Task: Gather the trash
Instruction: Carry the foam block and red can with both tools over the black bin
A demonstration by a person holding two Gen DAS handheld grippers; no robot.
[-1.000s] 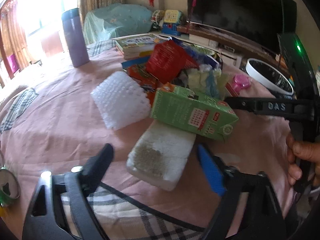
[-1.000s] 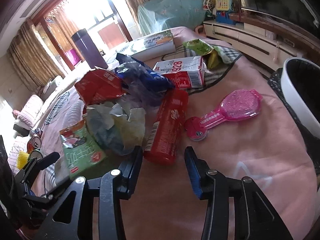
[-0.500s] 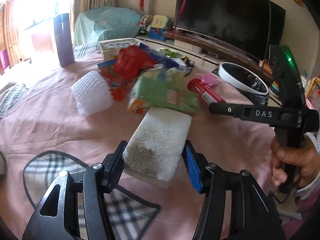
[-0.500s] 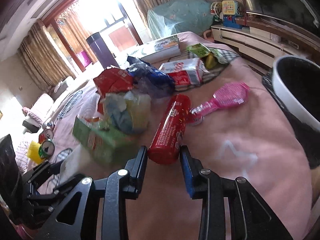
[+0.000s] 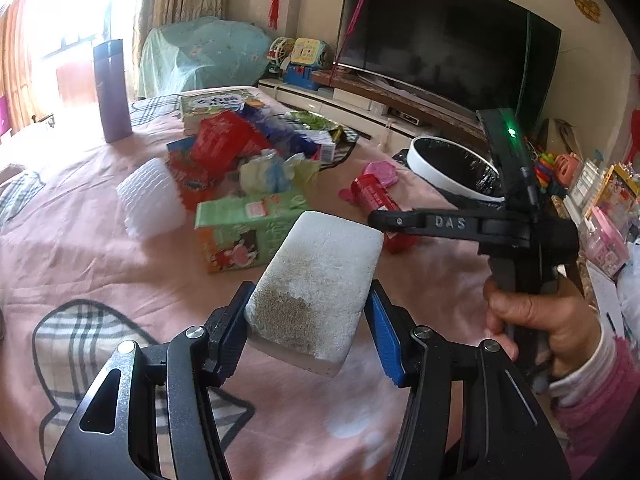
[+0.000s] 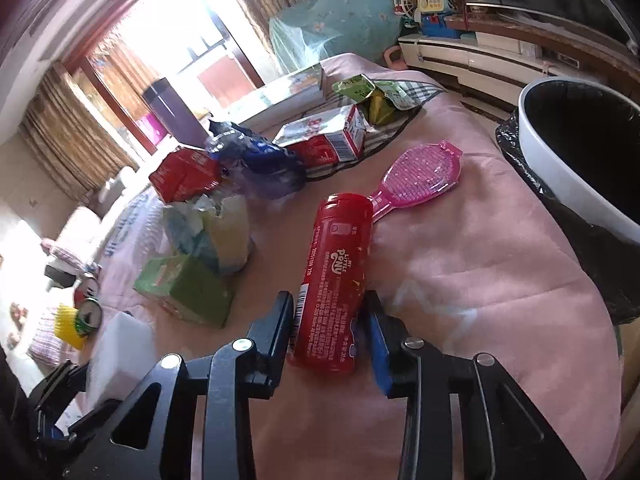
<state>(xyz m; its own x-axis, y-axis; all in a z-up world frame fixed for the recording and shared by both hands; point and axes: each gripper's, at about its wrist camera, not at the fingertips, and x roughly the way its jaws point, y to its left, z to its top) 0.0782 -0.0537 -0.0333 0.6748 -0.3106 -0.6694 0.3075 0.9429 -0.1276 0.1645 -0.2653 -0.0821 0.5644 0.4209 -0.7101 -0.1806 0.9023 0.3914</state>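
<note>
The left gripper point(image 5: 308, 320) has its fingers pinched on the near end of a white foam block point(image 5: 316, 288), which is lifted clear of the pink cloth point(image 5: 80, 256) and slants away from the camera. The right gripper point(image 6: 330, 328) has its fingers clamped on the lower half of a red can point(image 6: 334, 288); the can's far end points up the desk and touches the handle of a pink brush point(image 6: 420, 172). I can't tell whether the can is off the cloth.

Both grippers tilt downward. The person's right hand point(image 5: 536, 320), in a pink sleeve, grips the handle of the right gripper just to the right of the foam block.

The bin point(image 6: 560, 172), white-rimmed with a black liner, stands at the desk's right edge, near the can, with bare cloth between them. Left of the can sit a green carton point(image 6: 188, 292) and a heap of wrappers point(image 6: 224, 184); a white mesh pad point(image 5: 150, 204) lies beyond the carton.
</note>
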